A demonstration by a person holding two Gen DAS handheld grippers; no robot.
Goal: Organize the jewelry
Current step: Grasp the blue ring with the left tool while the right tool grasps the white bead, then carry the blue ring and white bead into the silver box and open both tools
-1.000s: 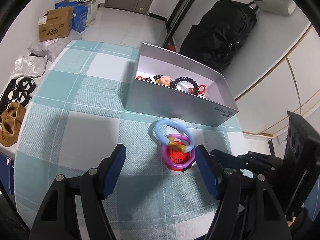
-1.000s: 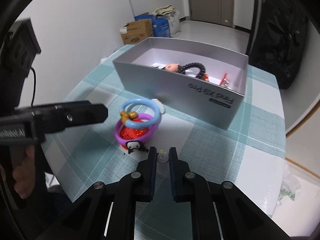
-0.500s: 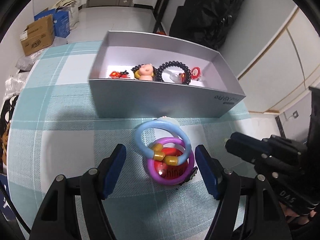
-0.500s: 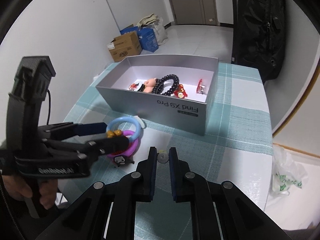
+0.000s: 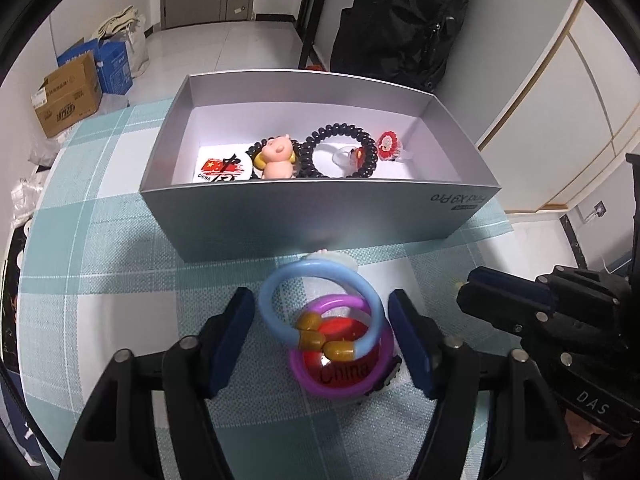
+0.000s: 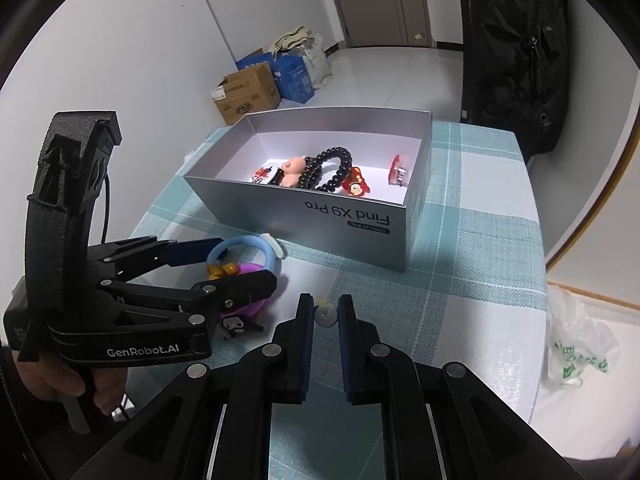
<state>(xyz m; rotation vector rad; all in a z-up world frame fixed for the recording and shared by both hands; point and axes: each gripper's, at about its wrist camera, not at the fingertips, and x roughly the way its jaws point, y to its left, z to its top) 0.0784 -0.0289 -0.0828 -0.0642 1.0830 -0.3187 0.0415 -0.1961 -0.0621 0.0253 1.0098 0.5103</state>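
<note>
Left wrist view, left to right: cardboard boxes (image 5: pixel 68 98) on the floor at upper left; checked teal tabletop (image 5: pixel 100 240) across the middle; grey box (image 5: pixel 320 216) at centre, holding a China badge (image 5: pixel 222 168), pink pig figure (image 5: pixel 278 158), black bead bracelet (image 5: pixel 340 148) and a red charm (image 5: pixel 387 145). Below the box, at lower centre, a blue ring (image 5: pixel 288 280) overlaps a purple ring (image 5: pixel 340 376) lying over a red China disc (image 5: pixel 340 364), all on the tabletop. Left claw (image 5: pixel 322 338) straddles that pile, jaws have just been closing, pads not pressing on it yet, so released. Black backpack (image 5: pixel 400 20) at upper right. Right claw body shows at the right edge. Right wrist view, left to right: a hand (image 6: pixel 68 380) at lower left holds the left claw's handle, its fingers (image 6: pixel 248 280) around the rings left of centre; right claw (image 6: pixel 325 314) at lower centre, clenched on a small pale yellowish bead-like piece (image 6: pixel 325 314); can't tell exactly what it is. Grey box sits above it, upper centre. White plastic bag (image 6: pixel 576 352) on the floor at right.
</note>
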